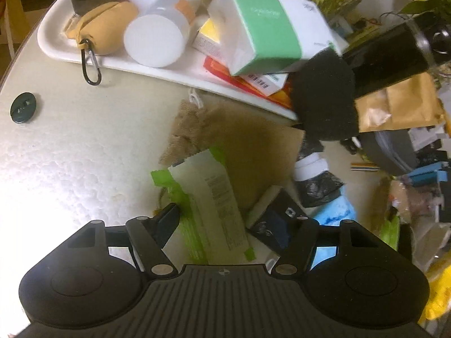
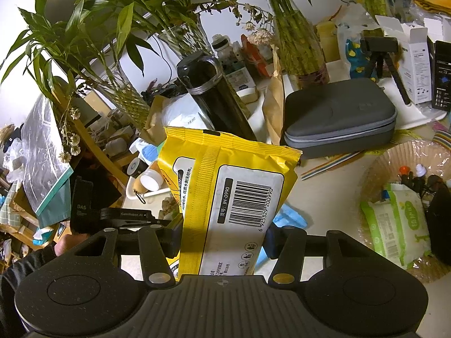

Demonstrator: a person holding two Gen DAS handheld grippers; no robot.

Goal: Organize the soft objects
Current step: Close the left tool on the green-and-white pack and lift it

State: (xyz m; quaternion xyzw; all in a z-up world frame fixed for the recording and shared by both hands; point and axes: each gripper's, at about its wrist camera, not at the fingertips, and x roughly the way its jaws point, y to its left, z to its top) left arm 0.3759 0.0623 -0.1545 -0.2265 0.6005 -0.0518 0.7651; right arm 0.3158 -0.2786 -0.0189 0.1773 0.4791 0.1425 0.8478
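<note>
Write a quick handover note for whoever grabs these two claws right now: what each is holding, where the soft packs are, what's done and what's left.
Right claw: shut on the yellow wipes pack, held upright above the table.
Left claw: around the green-and-white wipes pack; grip looks loose, so check it.
Done: one green wipes pack already lies in the woven basket, at the right in the right wrist view.
Left: probably the yellow pack goes there next, then the left one. A tan pouch sits on the white tray.

Surface: pale table
On it: white tray, dark button, tan cloth bag, grey case
</note>
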